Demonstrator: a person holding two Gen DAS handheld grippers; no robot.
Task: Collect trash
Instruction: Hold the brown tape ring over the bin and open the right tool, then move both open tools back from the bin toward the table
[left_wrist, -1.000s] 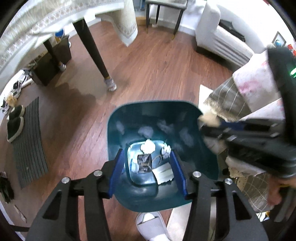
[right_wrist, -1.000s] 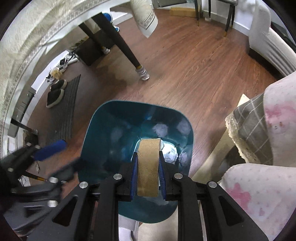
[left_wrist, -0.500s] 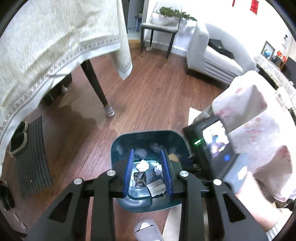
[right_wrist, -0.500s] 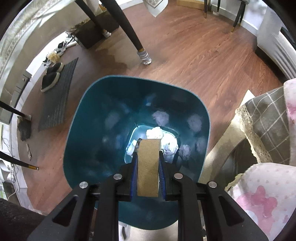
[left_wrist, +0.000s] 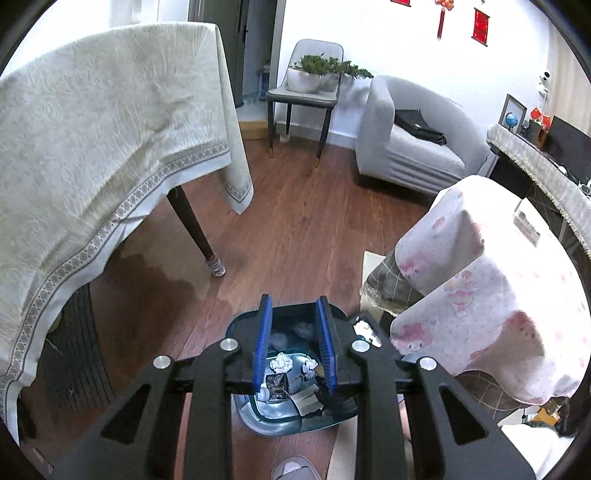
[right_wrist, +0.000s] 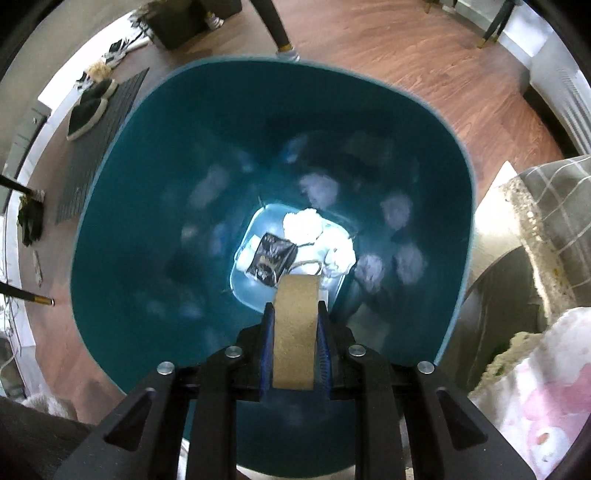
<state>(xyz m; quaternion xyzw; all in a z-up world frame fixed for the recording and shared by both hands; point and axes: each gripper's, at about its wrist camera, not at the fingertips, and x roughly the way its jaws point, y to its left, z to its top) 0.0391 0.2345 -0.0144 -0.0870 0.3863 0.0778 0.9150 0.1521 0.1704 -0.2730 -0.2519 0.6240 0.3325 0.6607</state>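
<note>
Cardboard strip (right_wrist: 295, 328) sits clamped in my right gripper (right_wrist: 294, 332), held over the mouth of the teal trash bin (right_wrist: 122, 206), where crumpled tissues (right_wrist: 304, 225) and a dark wrapper (right_wrist: 271, 258) lie. My left gripper (left_wrist: 291, 350) hangs apart, holding nothing, above the bin.

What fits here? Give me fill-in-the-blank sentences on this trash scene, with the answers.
1. The right tool is shut on a ____ cardboard strip.
2. It hangs above the open ____ bin.
3. The left tool holds ____.
4. At the bin's bottom, a dark wrapper lies beside ____ crumpled tissue.

Answers: brown; teal; nothing; white
</note>
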